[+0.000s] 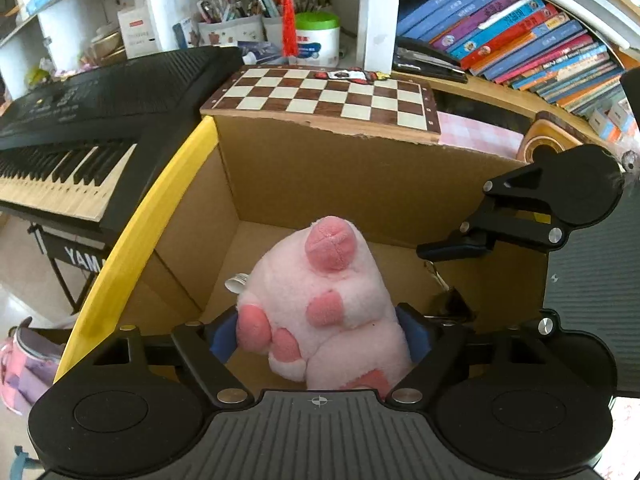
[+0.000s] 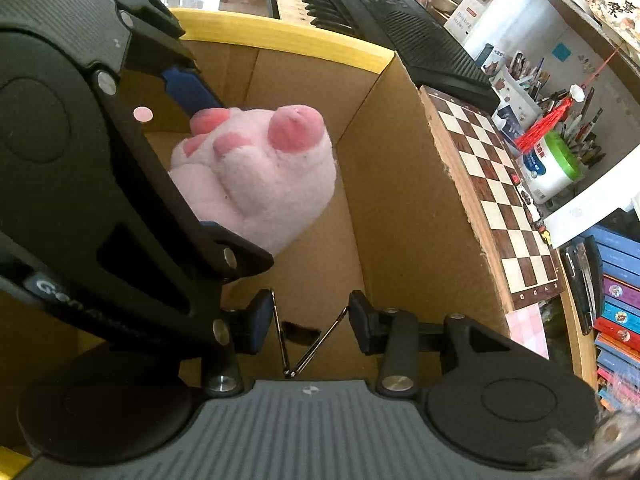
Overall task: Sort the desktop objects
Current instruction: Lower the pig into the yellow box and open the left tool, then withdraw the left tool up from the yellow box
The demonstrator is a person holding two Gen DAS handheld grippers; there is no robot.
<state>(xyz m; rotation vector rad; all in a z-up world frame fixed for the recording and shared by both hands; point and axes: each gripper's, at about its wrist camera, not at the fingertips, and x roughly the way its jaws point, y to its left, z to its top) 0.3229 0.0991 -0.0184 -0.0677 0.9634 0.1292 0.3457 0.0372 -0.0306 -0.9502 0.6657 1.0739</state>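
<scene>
My left gripper (image 1: 320, 332) is shut on a pink plush paw toy (image 1: 332, 304) and holds it over the open cardboard box (image 1: 320, 176). The toy also shows in the right wrist view (image 2: 260, 172), held inside the box above its floor. My right gripper (image 2: 306, 320) is inside the box too; a black binder clip (image 2: 300, 332) with splayed wire handles sits between its blue pads. The left pad touches one handle; the right pad looks just apart from the other. The right gripper also appears in the left wrist view (image 1: 452, 250), beside the toy.
The box has a yellow taped rim (image 1: 132, 236). A chessboard (image 1: 332, 92) lies behind the box. A black keyboard (image 1: 80, 128) stands at the left. Books (image 1: 532, 40) and pen holders (image 1: 240, 20) fill the shelves behind.
</scene>
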